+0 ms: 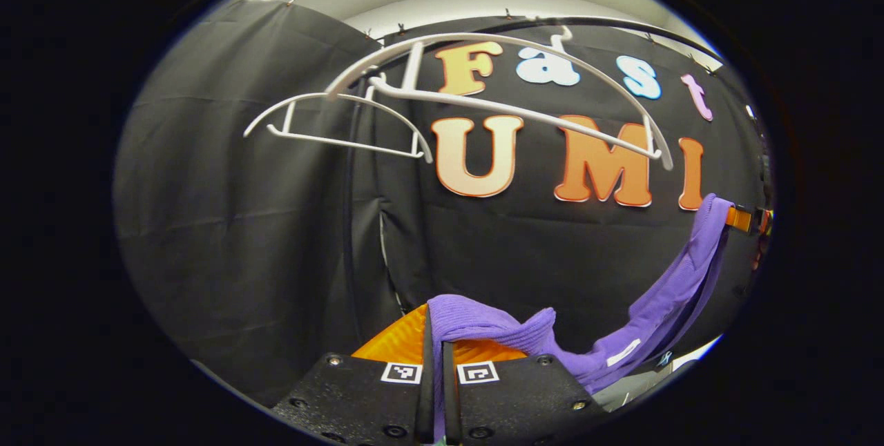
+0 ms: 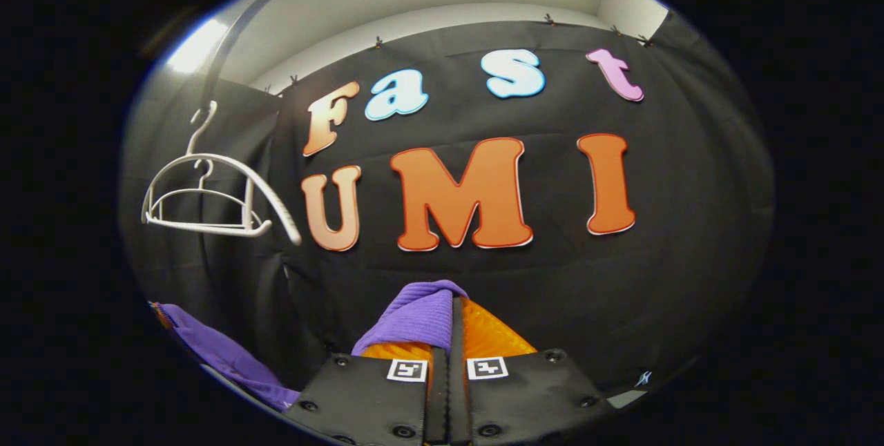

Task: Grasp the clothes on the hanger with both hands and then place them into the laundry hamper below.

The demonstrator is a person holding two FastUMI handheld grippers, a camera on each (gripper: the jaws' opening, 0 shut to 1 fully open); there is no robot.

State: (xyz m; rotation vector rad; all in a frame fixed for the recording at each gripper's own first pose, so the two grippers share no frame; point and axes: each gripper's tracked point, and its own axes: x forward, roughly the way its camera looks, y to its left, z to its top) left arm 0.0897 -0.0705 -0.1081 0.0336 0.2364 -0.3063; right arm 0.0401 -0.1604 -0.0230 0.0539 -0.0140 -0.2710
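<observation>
- Stretching between the two grippers, the purple garment (image 1: 642, 322) hangs free of the hangers, below them and in front of the black cloth wall (image 1: 228, 225).
- In the left gripper view, the left gripper (image 1: 435, 325) has its fingers pressed together on one end of the garment, which bunches over the fingertips.
- From there the cloth dips in a shallow sag, then climbs up and to the right edge of the left gripper view, where the right gripper (image 1: 749, 219) holds its far end; the long axis thus runs low-left to high-right in this view.
- In the right gripper view, the right gripper (image 2: 452, 308) is likewise clamped on a fold of the purple garment (image 2: 414, 318), the fabric humped over the left finger.
- A further stretch of the same cloth trails off at the lower left of the right gripper view.
- Two white hangers (image 1: 497, 97) hang bare from a dark curved rail (image 1: 621, 23) above the garment, one behind the other, in the left gripper view.
- In the right gripper view the hangers sit at upper left, well apart from the gripper.
</observation>
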